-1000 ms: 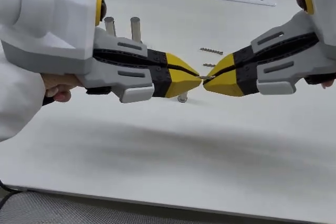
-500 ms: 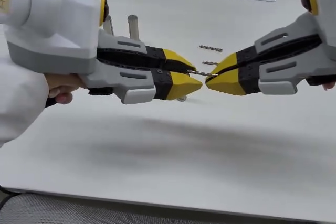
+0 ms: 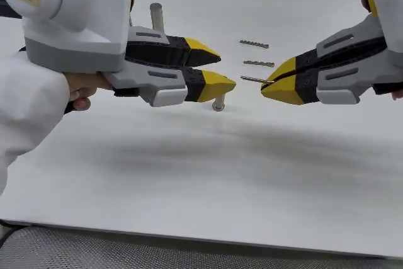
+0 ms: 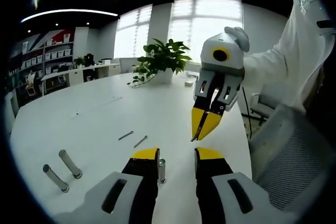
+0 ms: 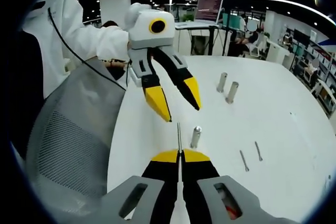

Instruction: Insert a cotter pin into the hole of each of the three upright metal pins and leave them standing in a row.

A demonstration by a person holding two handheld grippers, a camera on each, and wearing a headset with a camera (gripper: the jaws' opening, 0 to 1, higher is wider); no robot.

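The cotter pin [image 3: 254, 80] sticks out of your right claw [image 3: 264, 86], clamped on it, near and above the nearest upright metal pin [image 3: 218, 103] on the counter [image 3: 189, 181]. Your left claw [image 3: 227, 70] gapes wide: steady that pin with it, then bring the cotter's tip level with the hole.

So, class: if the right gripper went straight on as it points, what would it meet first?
Likely the open left gripper, held cotter pin leading; the upright metal pin sits beside that line, depth unclear.

The left gripper [image 3: 227, 70] has opened its fingers, released the cotter pin [image 3: 252, 80] and drawn away from the right gripper [image 3: 263, 86].
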